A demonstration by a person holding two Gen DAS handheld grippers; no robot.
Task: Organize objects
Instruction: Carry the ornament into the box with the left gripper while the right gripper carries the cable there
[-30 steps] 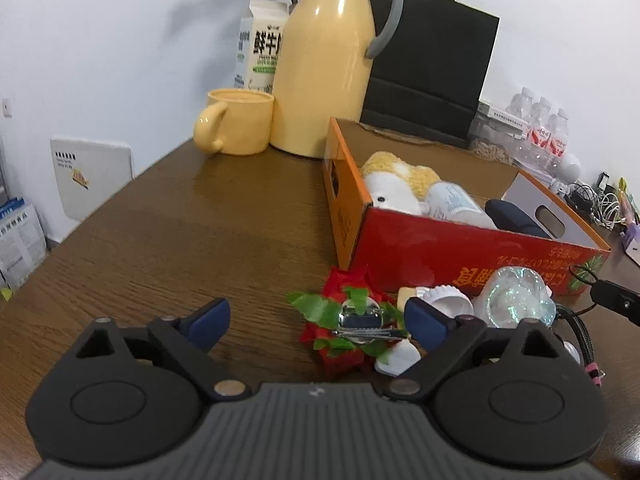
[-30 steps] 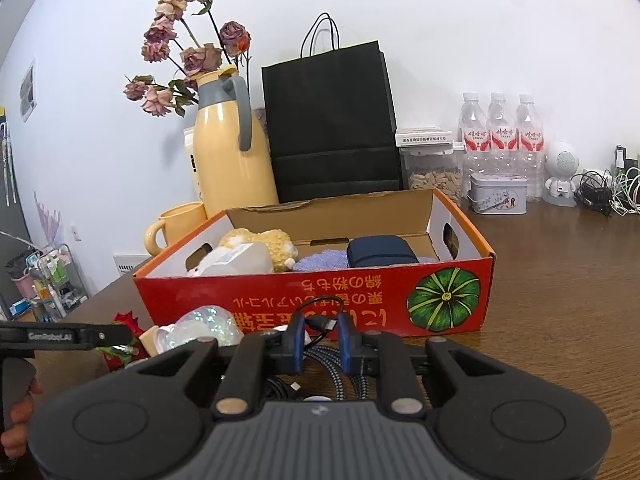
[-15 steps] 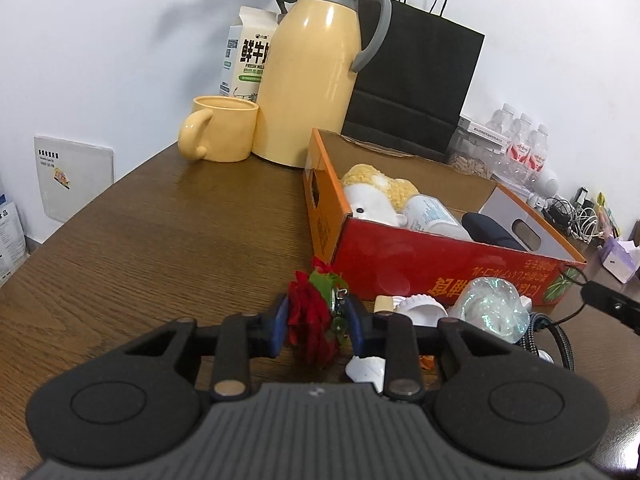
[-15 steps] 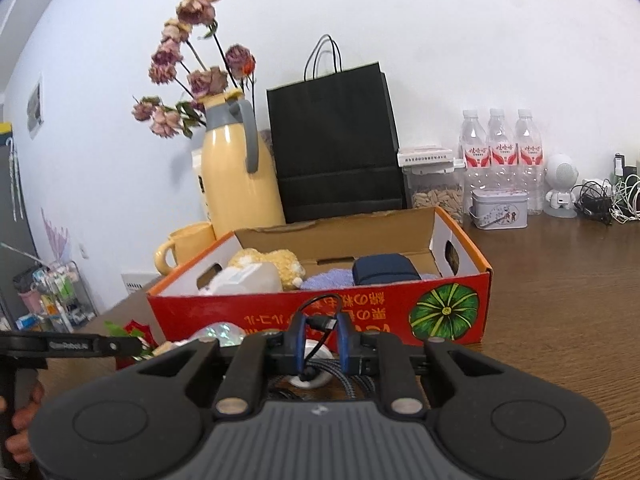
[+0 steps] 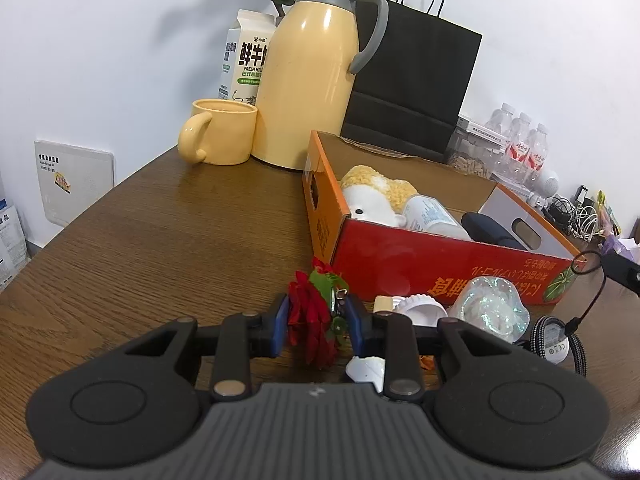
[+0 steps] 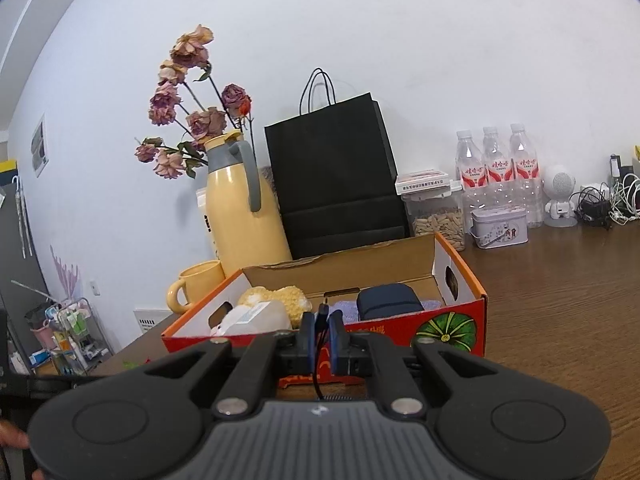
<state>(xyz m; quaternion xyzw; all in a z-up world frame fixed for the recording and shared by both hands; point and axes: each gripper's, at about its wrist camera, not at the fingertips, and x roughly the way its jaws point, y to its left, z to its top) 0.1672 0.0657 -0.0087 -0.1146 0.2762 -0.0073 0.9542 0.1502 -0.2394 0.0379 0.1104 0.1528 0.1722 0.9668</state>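
A: Item one: left gripper (image 5: 316,326), low centre of its view, clamped on the red flower clip (image 5: 311,320), just in front of the red box (image 5: 440,268) on the worktop (image 5: 160,240).

B: Item two: right gripper (image 6: 320,338), lower centre of its view, pinched on a thin black cable (image 6: 319,360); box behind it.

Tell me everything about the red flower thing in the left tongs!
The red flower looks like a fake one: dark red cloth-like petals, green leaves and a small metal clip on its right side. The left tongs squeeze it between their blue pads. It sits just above the brown table, in front of the red box.
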